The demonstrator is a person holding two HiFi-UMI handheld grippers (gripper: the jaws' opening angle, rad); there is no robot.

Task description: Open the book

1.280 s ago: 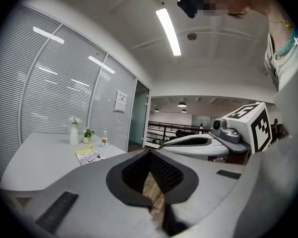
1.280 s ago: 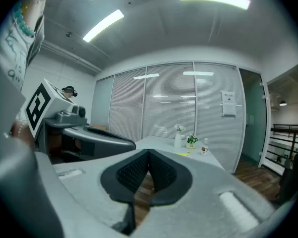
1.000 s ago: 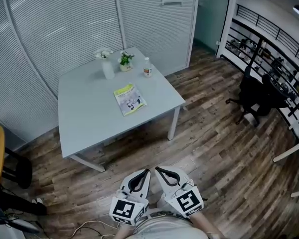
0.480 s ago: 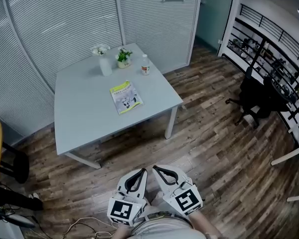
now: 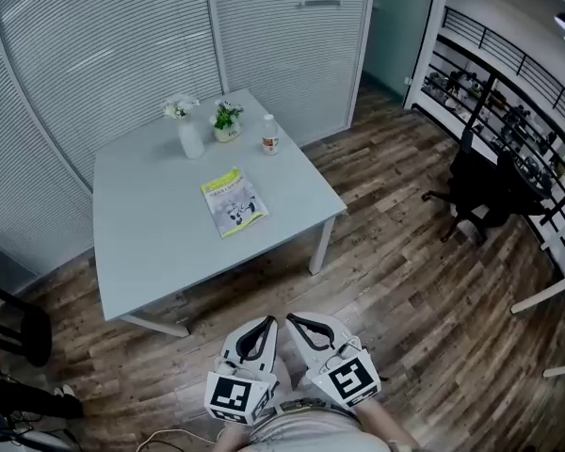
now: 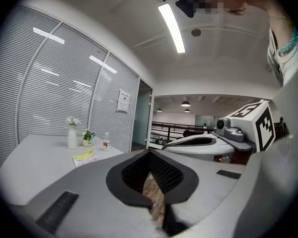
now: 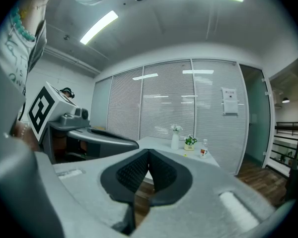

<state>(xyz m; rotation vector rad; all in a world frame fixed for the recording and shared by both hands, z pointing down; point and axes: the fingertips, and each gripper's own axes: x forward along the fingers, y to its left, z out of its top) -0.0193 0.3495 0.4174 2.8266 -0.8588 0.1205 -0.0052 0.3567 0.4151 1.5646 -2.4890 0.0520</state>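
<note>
The left gripper (image 6: 149, 152) has its jaws closed, pads meeting at the tips. The right gripper (image 7: 148, 151) has its jaws closed likewise. Both grippers are held side by side, low over the wooden floor (image 5: 405, 281), pointing toward the surface (image 5: 151, 224) and well apart from it. The book (image 5: 233, 201) lies flat and closed near the middle of the surface. A vase (image 5: 190, 139), a potted plant (image 5: 227, 122) and a bottle (image 5: 270, 136) stand along the far edge.
</note>
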